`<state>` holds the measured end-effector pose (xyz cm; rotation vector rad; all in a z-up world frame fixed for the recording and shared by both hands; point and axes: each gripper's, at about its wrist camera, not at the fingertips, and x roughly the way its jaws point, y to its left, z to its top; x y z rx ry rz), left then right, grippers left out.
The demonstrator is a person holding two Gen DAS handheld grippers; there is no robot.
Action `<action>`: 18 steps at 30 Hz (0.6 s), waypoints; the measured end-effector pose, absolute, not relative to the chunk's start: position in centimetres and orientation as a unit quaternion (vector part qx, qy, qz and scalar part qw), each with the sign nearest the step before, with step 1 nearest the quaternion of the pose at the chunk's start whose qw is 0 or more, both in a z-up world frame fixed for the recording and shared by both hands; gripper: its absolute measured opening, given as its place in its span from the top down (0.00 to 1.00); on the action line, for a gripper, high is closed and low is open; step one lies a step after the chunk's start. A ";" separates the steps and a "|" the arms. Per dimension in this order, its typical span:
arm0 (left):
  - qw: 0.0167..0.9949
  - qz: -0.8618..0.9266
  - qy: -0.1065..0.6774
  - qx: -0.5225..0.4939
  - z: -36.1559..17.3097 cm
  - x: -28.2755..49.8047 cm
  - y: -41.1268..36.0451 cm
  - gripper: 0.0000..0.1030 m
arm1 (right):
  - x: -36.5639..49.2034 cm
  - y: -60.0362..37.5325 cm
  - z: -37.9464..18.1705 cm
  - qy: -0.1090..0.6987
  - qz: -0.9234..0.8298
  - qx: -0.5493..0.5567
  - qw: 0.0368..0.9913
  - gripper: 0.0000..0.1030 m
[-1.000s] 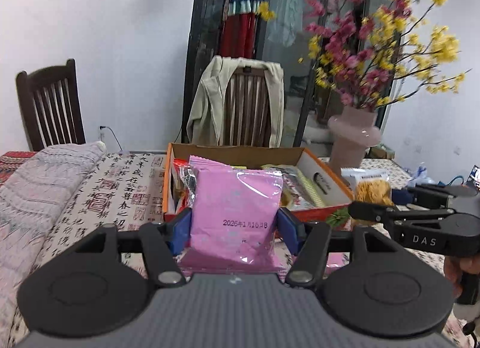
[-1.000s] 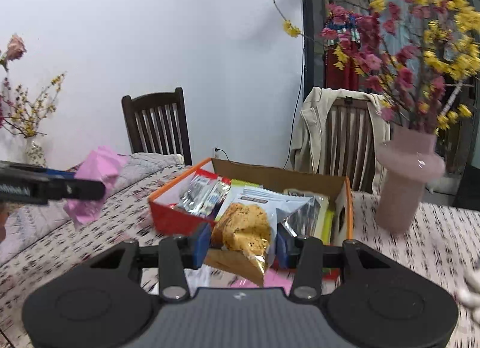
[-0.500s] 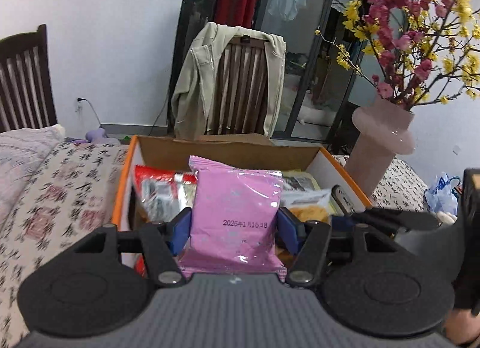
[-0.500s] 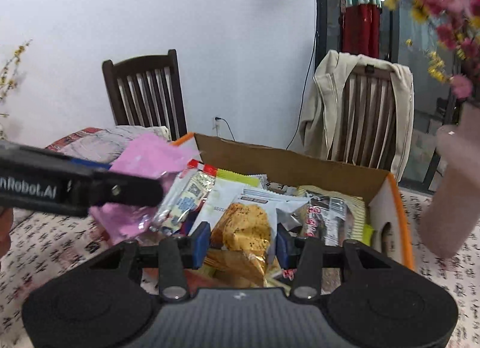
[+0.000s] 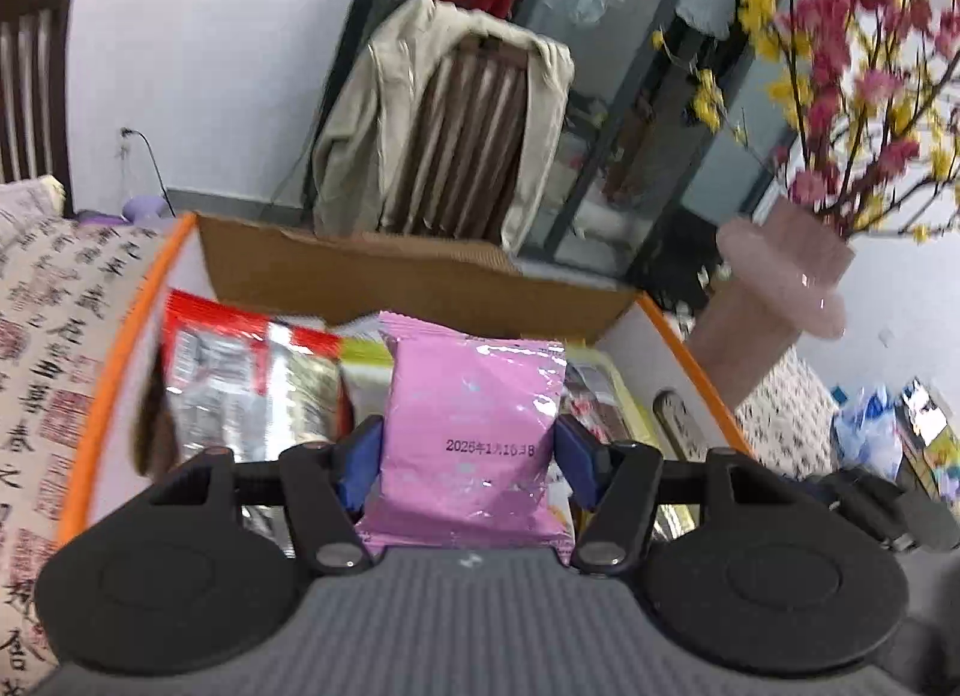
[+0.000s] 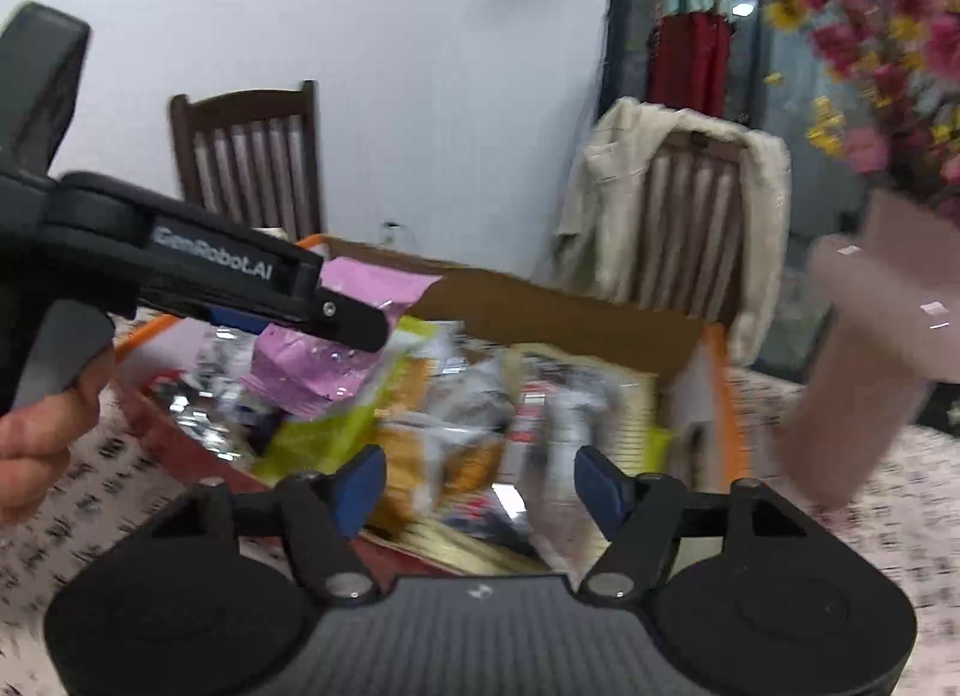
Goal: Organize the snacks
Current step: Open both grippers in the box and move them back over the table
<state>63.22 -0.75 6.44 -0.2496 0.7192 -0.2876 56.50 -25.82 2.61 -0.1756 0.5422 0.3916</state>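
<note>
Between the blue fingers of the left gripper (image 5: 468, 450) a pink packet (image 5: 474, 432) is pinched upright, hanging over the snack-filled cardboard box (image 5: 420, 282) just ahead. The right gripper (image 6: 477, 483) hovers at the near edge of the box, fingers spread wide, holding nothing. Judging from this, the packet should be lowered into a gap among the snacks beyond the fingertips before the left fingers let go.
</note>
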 end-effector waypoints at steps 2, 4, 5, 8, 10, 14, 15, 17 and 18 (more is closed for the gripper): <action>0.920 -0.143 0.350 -0.109 6.1 63.0 -1.2 0.37 | 56.3 -26.8 3.1 0.261 0.174 -0.090 0.946 0.32; 0.923 -0.145 0.344 -0.096 6.2 62.4 -1.4 0.25 | 56.1 -28.1 3.6 0.259 0.165 -0.076 0.949 0.31; 0.924 -0.149 0.340 -0.091 6.5 62.0 -1.3 0.25 | 56.0 -28.5 3.8 0.259 0.163 -0.069 0.950 0.29; 0.929 -0.148 0.331 -0.080 7.5 60.9 -0.8 0.25 | 55.8 -29.4 4.3 0.259 0.159 -0.049 0.952 0.27; 0.931 -0.141 0.328 -0.075 8.4 60.1 -0.2 0.25 | 55.3 -29.3 4.7 0.254 0.160 -0.049 0.953 0.27; 0.935 -0.127 0.324 -0.067 10.1 58.0 1.0 0.24 | 54.2 -28.8 5.7 0.244 0.168 -0.051 0.954 0.27; 0.936 -0.123 0.323 -0.066 10.4 57.4 1.2 0.24 | 53.8 -28.8 6.1 0.240 0.169 -0.051 0.954 0.27; 0.938 -0.112 0.321 -0.063 11.2 55.8 1.7 0.23 | 52.9 -28.8 6.9 0.234 0.171 -0.050 0.956 0.24; 0.939 -0.110 0.319 -0.061 11.7 55.0 1.8 0.22 | 52.3 -28.9 7.2 0.229 0.172 -0.048 0.957 0.23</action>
